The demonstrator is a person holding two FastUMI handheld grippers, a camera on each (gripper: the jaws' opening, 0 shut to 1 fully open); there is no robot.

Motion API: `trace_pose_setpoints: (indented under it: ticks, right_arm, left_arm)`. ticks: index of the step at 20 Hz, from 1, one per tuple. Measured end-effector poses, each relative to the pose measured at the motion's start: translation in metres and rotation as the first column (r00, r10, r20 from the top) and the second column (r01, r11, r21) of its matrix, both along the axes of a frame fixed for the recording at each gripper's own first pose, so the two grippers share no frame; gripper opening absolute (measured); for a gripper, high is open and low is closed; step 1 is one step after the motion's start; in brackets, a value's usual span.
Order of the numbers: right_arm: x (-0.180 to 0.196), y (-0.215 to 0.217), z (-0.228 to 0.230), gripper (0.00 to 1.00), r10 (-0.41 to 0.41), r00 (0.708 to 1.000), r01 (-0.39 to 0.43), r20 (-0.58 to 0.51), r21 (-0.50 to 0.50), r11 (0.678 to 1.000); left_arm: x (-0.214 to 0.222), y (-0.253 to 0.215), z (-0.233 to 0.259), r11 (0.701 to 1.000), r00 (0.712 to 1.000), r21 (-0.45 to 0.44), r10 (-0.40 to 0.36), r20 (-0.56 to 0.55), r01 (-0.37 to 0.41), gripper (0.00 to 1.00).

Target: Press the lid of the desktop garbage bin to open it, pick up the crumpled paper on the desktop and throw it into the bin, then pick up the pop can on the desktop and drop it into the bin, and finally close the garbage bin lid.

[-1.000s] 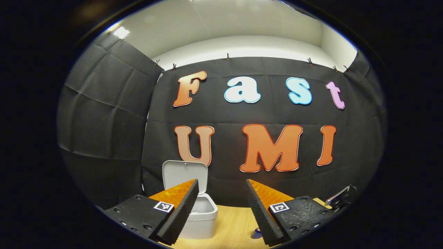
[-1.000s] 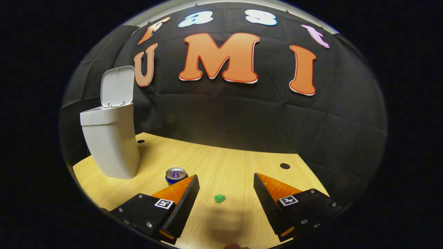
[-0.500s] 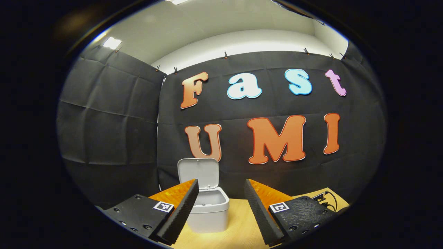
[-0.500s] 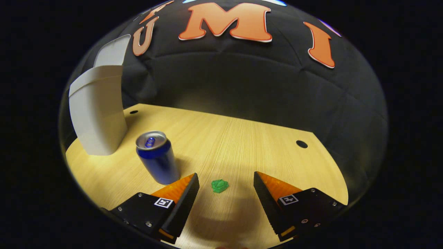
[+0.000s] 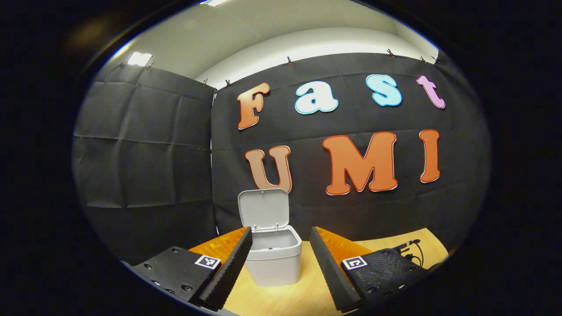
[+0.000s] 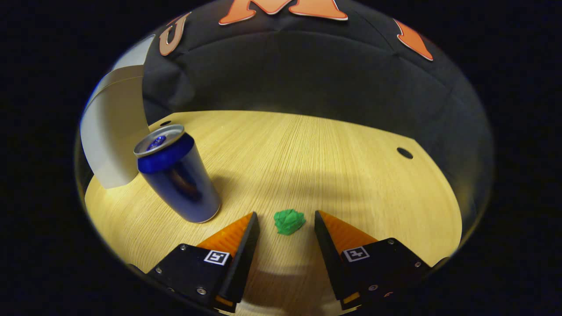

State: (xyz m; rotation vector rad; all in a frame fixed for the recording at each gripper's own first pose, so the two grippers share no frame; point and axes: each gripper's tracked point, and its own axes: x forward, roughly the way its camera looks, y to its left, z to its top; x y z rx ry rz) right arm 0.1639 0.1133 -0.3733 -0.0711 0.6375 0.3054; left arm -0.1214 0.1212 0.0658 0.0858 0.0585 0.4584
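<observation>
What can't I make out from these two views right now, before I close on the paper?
- Bin floor: in the left gripper view the front wall hides it, so contents are unknown.
- Bin in the right gripper view: cut off at the picture's left edge; its opening is out of sight.
- Green paper: whether the right gripper fingers touch it is unclear; a gap shows on both sides.
- Can label: too distorted to read.

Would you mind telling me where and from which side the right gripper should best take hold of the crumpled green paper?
Grip the crumpled paper across its middle, coming down from above. It is a small, low wad lying flat on the desk, already between the open right gripper fingers, and the pop can stands apart to its left.
</observation>
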Motion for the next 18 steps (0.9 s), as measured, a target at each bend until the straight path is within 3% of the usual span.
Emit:
trace_pose_setpoints:
  ticks: [2,5,8,13,18]
  right_arm:
    - [-0.001,0.002,0.000,0.70,0.019,1.000,-0.019,-0.003,0.013,1.000]
    - [-0.004,0.009,0.000,0.46,0.032,0.999,-0.032,0.002,0.002,0.999]
    - [-0.007,0.009,0.002,0.29,0.038,0.999,-0.038,0.007,-0.013,0.999]
    - [-0.001,0.002,0.013,0.18,-0.005,1.000,0.004,0.015,0.041,0.999]
    - [-0.003,-0.012,0.040,0.16,-0.037,0.998,0.032,0.056,0.085,0.996]
  left_arm:
    - [0.006,-0.005,-0.006,1.000,1.000,-0.013,-0.016,-0.019,0.016,0.85]
    - [0.015,-0.012,-0.014,0.999,0.998,-0.020,-0.045,-0.043,0.044,0.86]
    - [0.018,-0.024,-0.018,0.997,0.995,-0.007,-0.079,-0.064,0.079,0.85]
    - [0.013,-0.025,-0.019,0.995,0.991,0.012,-0.097,-0.091,0.098,0.85]
    - [0.018,-0.032,-0.028,0.990,0.985,-0.025,-0.139,-0.102,0.137,0.85]
